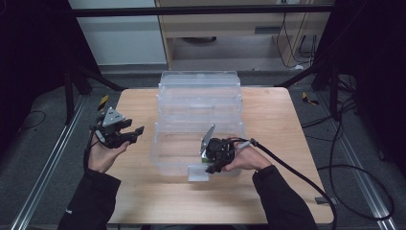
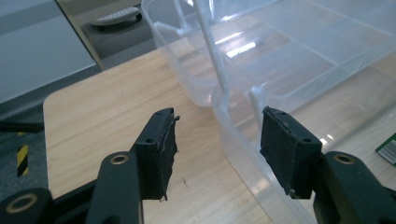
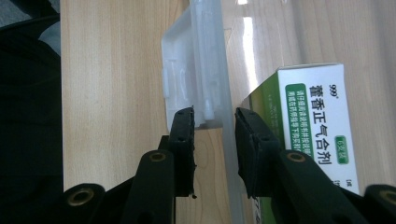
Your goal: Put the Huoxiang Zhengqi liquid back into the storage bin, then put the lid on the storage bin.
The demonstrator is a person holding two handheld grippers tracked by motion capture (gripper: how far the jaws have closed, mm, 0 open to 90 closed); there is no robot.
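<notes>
Two clear plastic bins stand one behind the other on the wooden table (image 1: 143,201): a near bin (image 1: 167,158) and a far bin (image 1: 198,86). A white and green medicine box (image 1: 198,172) lies inside the near bin against its front wall. My right gripper (image 1: 209,167) comes down over that front wall; in the right gripper view its jaws (image 3: 215,121) pinch the wall and its clear latch (image 3: 187,70), with the box (image 3: 317,121) just inside. My left gripper (image 1: 136,133) hovers left of the bins, open and holding nothing; its own view (image 2: 217,140) looks at the near bin's rim (image 2: 243,154).
Bare table lies left, right and in front of the bins. A black cable (image 1: 306,179) trails from the right gripper off the table's right edge. Floor rails (image 1: 48,167) and a black frame surround the table; a cabinet stands behind.
</notes>
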